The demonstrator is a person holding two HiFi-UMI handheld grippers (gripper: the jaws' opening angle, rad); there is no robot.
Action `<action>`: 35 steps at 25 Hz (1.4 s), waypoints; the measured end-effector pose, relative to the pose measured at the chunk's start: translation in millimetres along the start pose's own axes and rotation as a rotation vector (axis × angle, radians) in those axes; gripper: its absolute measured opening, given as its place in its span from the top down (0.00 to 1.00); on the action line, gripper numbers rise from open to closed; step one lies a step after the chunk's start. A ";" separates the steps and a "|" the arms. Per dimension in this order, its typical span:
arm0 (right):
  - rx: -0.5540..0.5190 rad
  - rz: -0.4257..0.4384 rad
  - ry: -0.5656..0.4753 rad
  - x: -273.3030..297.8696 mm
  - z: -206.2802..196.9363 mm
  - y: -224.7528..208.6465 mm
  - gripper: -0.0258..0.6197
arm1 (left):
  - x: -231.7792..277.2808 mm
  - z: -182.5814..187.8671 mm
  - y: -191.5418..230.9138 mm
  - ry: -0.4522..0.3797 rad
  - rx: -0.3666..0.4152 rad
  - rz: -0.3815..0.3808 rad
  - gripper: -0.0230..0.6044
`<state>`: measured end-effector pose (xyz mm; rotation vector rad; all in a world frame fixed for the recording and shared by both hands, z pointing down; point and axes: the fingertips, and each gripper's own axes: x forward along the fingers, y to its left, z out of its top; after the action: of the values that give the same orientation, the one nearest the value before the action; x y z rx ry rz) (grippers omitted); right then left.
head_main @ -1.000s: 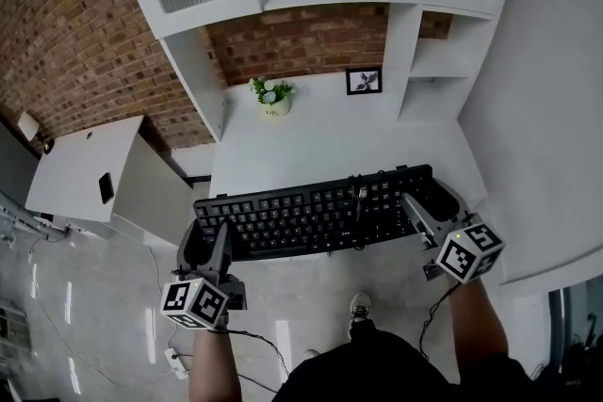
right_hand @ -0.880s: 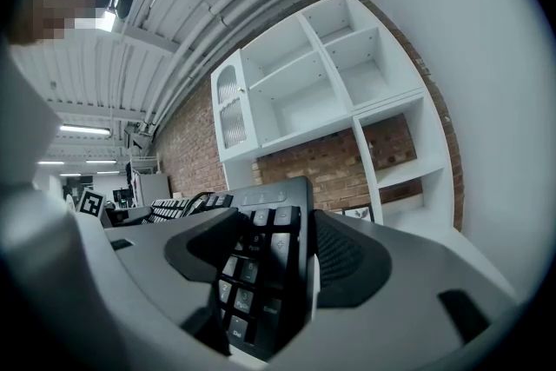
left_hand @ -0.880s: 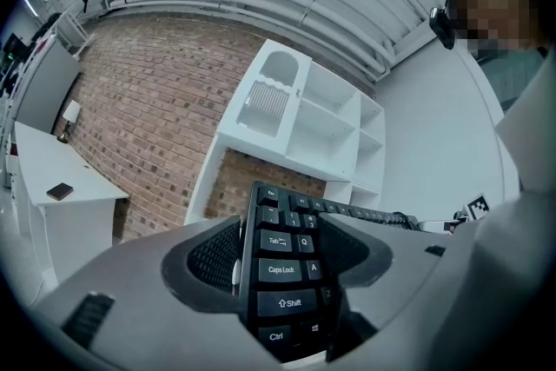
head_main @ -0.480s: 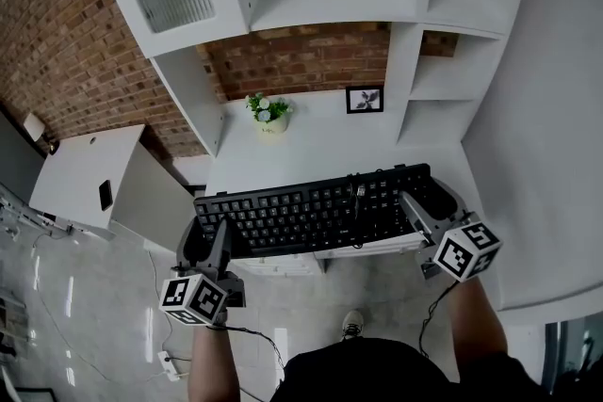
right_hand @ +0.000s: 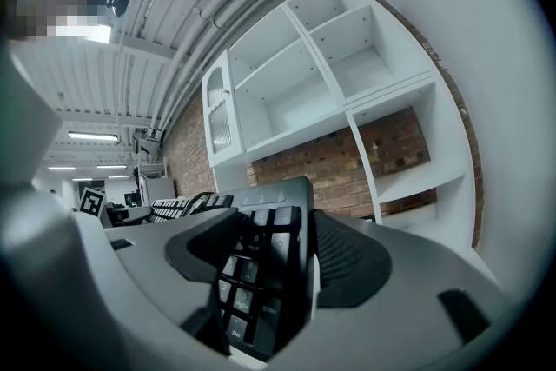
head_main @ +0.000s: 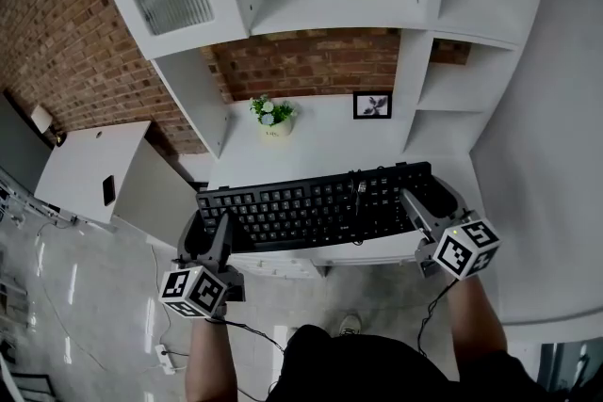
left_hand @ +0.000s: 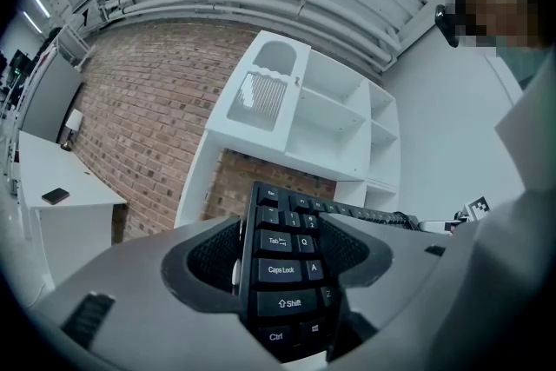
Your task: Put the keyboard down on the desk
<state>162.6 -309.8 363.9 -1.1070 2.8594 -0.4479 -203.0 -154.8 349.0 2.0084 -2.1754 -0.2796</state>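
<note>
Left gripper and right gripper clench the long black plastic keyboard, now brought mid-frame over the white desk (ready to lower).

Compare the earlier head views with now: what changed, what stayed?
The keyboard has been carried forward, from over the floor to above the front edge of the desk. Nothing was released: the left gripper and right gripper still clamp its ends. The plant and picture frame stayed put.
</note>
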 end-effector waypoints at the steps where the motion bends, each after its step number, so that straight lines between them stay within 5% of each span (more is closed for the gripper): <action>1: 0.004 -0.001 0.003 3.4 -0.6 -1.5 0.53 | 3.7 0.2 1.3 0.003 0.002 0.000 0.49; 9: 0.025 -0.033 0.020 -1.1 -6.4 -7.9 0.53 | 14.8 -6.5 -0.9 0.033 -0.004 -0.021 0.49; 35: 0.087 -0.187 0.137 120.2 -89.3 -49.9 0.53 | 153.6 -97.5 103.1 0.255 -0.092 -0.085 0.49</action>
<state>93.1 -402.5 471.1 -1.3855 2.8278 -0.6766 -290.7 -302.3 468.5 1.9684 -1.8928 -0.1234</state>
